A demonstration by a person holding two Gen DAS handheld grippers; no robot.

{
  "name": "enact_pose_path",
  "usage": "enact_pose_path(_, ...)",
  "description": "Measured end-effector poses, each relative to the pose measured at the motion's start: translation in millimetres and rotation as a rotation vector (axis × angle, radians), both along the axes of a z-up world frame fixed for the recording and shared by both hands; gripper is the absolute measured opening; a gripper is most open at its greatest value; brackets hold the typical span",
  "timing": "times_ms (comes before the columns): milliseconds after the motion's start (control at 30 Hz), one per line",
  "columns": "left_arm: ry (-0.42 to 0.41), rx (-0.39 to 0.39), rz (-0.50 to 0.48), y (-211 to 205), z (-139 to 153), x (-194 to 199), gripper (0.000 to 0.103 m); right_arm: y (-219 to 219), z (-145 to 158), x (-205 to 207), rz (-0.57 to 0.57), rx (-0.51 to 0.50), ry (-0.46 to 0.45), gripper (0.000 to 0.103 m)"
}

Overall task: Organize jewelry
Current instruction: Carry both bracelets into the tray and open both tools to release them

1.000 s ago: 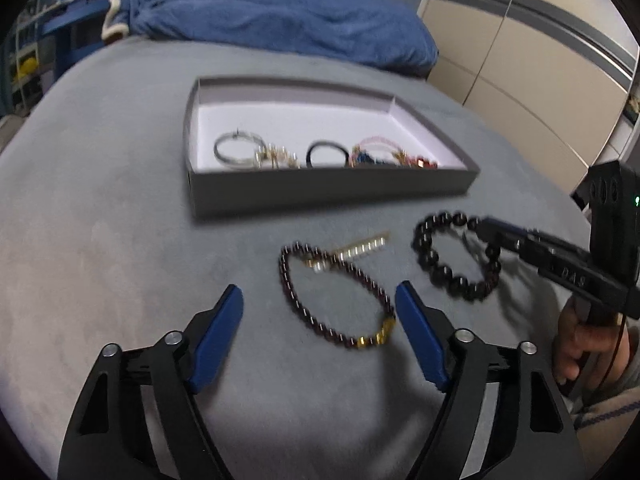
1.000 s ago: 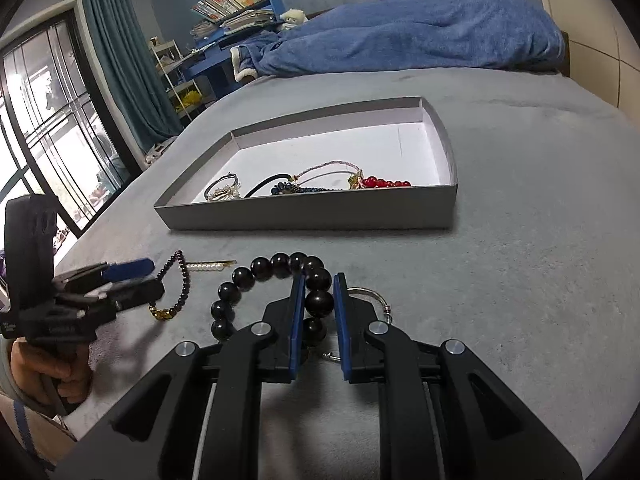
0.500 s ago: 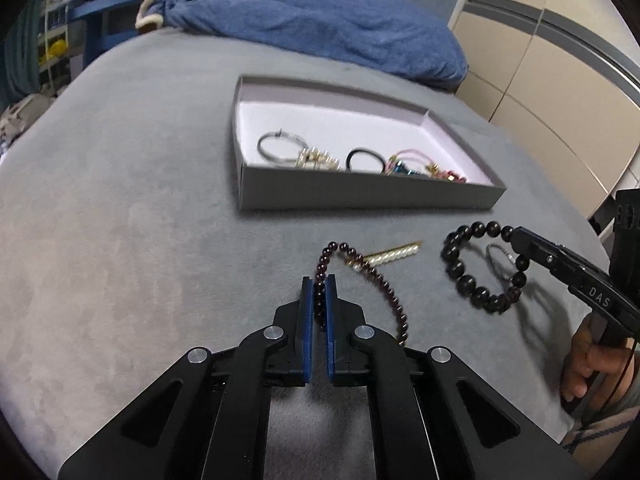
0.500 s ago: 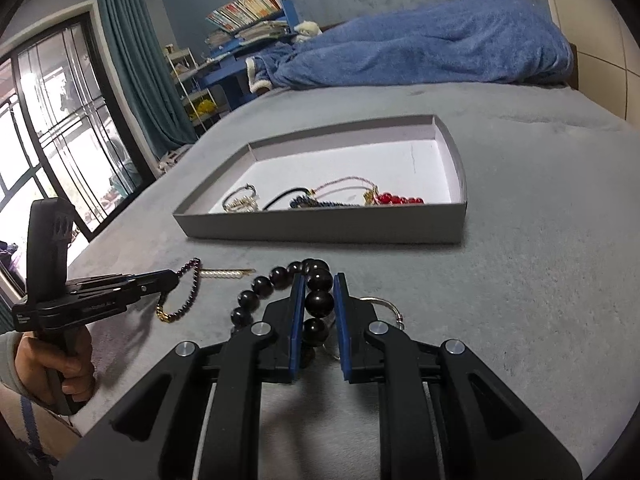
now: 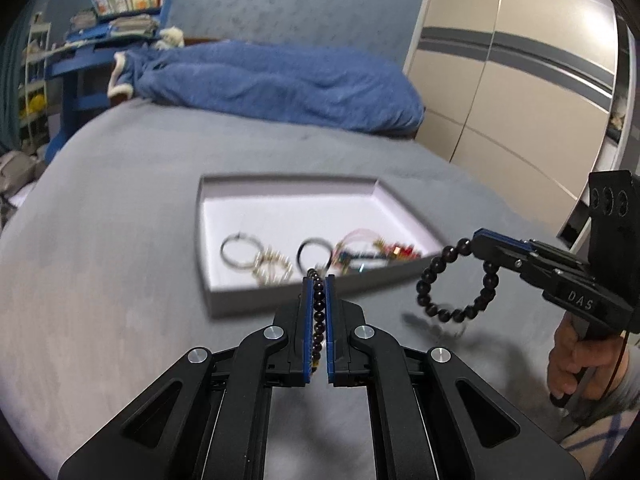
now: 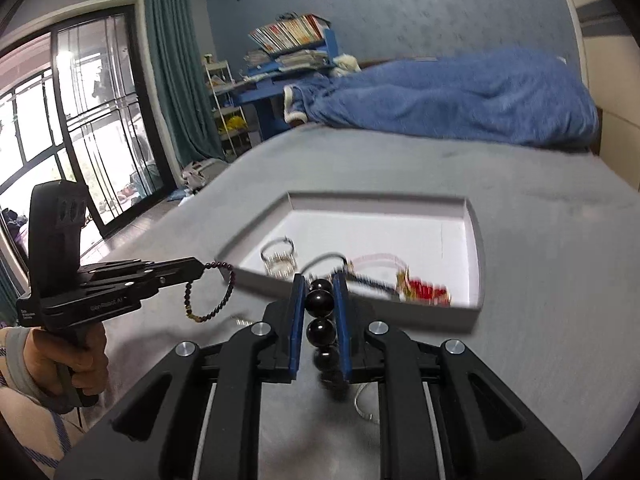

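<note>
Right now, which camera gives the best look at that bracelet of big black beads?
The left wrist view: the big black bead bracelet hangs as a full loop from the right gripper. The right wrist view shows only a few beads pinched between its blue fingers, the rest hidden below.

My left gripper (image 5: 319,280) was raised and level, blue pads (image 5: 306,320) pinched nearly together, my right gripper (image 6: 319,280) lifted beside it, jaws clamped, each of my hands (image 5: 568,356) wrapped round a handle.
</note>
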State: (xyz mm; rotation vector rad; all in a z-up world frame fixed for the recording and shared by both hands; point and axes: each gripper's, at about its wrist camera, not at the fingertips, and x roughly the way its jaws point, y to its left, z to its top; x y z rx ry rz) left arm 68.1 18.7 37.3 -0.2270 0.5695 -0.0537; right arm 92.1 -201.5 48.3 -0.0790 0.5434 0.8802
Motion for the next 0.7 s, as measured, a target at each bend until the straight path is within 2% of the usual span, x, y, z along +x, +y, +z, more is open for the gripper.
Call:
enact_pose_path(167,-0.049,0.014,-0.024,-5,23,10,0.006,3,21,12,0.011,0.023,-0.026,0.014)
enact_pose_path(333,-0.065,0.027,-0.032,-5,33,26,0.006,12,32,28,0.017,0.027,-0.031,0.014)
enact_pose_path(533,-0.063,0.017,-0.011,3,30,48,0.006,34,34,46,0.016,0.014,-0.025,0.014)
enact_pose_path(700,-0.028,0.015,0.006,11,17,78,0.006,62,18,66,0.019,-0.021,0.017,0.014)
